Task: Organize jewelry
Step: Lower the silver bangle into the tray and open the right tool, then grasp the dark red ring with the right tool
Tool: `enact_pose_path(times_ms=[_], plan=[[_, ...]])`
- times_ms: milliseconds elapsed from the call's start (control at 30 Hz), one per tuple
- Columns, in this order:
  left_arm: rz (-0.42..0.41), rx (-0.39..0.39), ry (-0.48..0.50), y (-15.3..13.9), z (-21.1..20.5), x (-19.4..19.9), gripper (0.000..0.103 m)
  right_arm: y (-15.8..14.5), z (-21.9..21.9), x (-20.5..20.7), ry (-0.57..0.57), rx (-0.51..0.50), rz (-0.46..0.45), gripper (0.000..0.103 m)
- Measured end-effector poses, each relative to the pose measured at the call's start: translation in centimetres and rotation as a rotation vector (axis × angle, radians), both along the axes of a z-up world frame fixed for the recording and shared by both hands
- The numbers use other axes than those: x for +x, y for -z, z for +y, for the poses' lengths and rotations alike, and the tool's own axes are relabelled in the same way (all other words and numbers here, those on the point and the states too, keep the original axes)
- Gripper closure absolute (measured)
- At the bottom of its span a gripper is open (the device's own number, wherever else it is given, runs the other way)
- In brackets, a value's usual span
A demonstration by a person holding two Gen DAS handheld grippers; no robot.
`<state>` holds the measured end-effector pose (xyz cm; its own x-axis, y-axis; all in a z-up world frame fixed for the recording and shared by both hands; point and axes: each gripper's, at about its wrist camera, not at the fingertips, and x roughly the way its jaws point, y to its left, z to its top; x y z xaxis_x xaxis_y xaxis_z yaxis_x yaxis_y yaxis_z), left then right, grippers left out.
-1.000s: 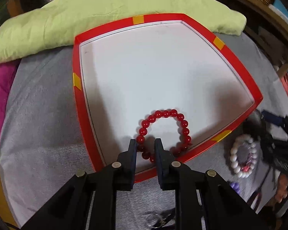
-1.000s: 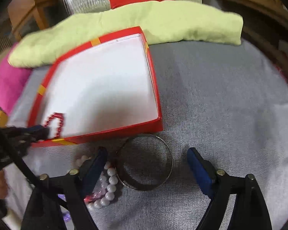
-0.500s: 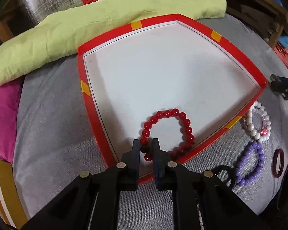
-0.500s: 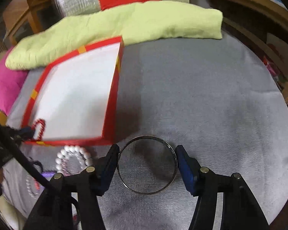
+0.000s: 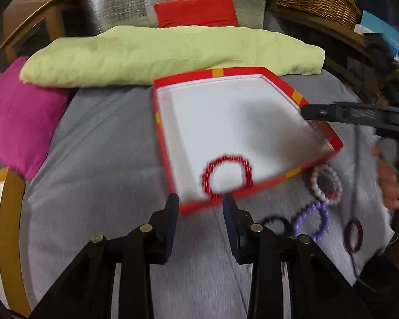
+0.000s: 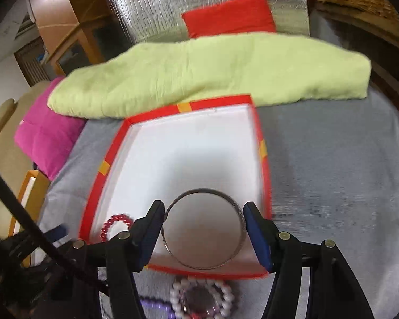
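Bangle (image 6: pixel 203 228) spanned between the right gripper (image 6: pixel 203 230) fingers, squeezed across its width and carried flat over the near end of the box (image 6: pixel 263 148). Held by opposite edges, most likely so the ring stays level and can drop cleanly onto the white floor once the fingers part. Looks to be clear of the floor, though hard to say for certain through the blur.

Over to the left gripper (image 5: pixel 200 208): fingers apart, nothing between them, hanging just short of the box's near wall. Red beads (image 5: pixel 227 175) lying inside the box, right at that near wall, just beyond the fingertips and a shade right of centre. Reads as a bracelet put down and let go, with the gripper poised for the next piece.

Just right of that gripper, on the grey cloth (image 5: pixel 98 159) outside the box: black band (image 5: pixel 276 222), purple beads (image 5: pixel 311 222), dark ring (image 5: pixel 353 235), then white beads (image 5: pixel 327 183) hard by the box's corner. All waiting their turn, by the look of it.

Farther off, green cushion (image 5: pixel 173 55) lying along the box's far side, pink cushion (image 5: pixel 21 122) off to the left.
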<state>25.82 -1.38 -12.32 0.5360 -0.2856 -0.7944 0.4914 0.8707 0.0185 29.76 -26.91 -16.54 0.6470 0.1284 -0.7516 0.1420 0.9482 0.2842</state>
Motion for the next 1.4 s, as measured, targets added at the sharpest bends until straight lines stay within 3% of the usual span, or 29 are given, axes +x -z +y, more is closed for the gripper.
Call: enact_pose_path(times_ms=[100,200,333,467,633,767,900,967,1033,1233,1400], plan=[[0.017,0.001,-0.016,0.7,1.1,-1.5,0.068,0.9,-0.6,-0.4,0.007,0.036,0.012,0.037],[0.041,0.014,-0.030,2.2,1.8,-2.9,0.068,0.3,-1.2,-2.8,0.015,0.061,-0.033,0.034],[0.071,-0.019,-0.042,3.1,2.1,-4.9,0.068,-0.8,-1.9,-8.0,0.002,-0.019,-0.076,0.035],[0.114,-0.081,-0.048,3.5,1.8,-7.2,0.068,0.1,-2.1,-12.8,-0.053,-0.003,-0.026,0.049],[0.149,-0.106,-0.044,3.4,1.0,-9.4,0.068,1.7,-0.7,-16.8,-0.103,0.007,0.019,0.053],[0.163,-0.120,-0.062,2.6,1.1,-9.9,0.068,2.7,0.9,-17.7,-0.106,-0.049,0.057,0.056],[0.160,-0.119,-0.086,2.1,1.4,-10.3,0.068,3.9,1.3,-17.3,-0.090,-0.027,0.113,0.061],[0.162,-0.111,-0.097,2.1,1.3,-10.4,0.068,4.7,1.7,-17.0,-0.077,-0.034,0.148,0.072],[0.155,-0.095,-0.107,2.1,1.1,-10.5,0.068,5.4,2.0,-16.8,-0.066,-0.042,0.176,0.075],[0.057,0.005,-0.142,1.1,0.1,-11.0,0.067,5.7,2.0,-17.1,-0.042,-0.054,0.167,0.076],[-0.011,0.048,-0.176,0.3,-0.4,-11.6,0.059,5.7,2.3,-17.1,-0.038,-0.072,0.158,0.076]])
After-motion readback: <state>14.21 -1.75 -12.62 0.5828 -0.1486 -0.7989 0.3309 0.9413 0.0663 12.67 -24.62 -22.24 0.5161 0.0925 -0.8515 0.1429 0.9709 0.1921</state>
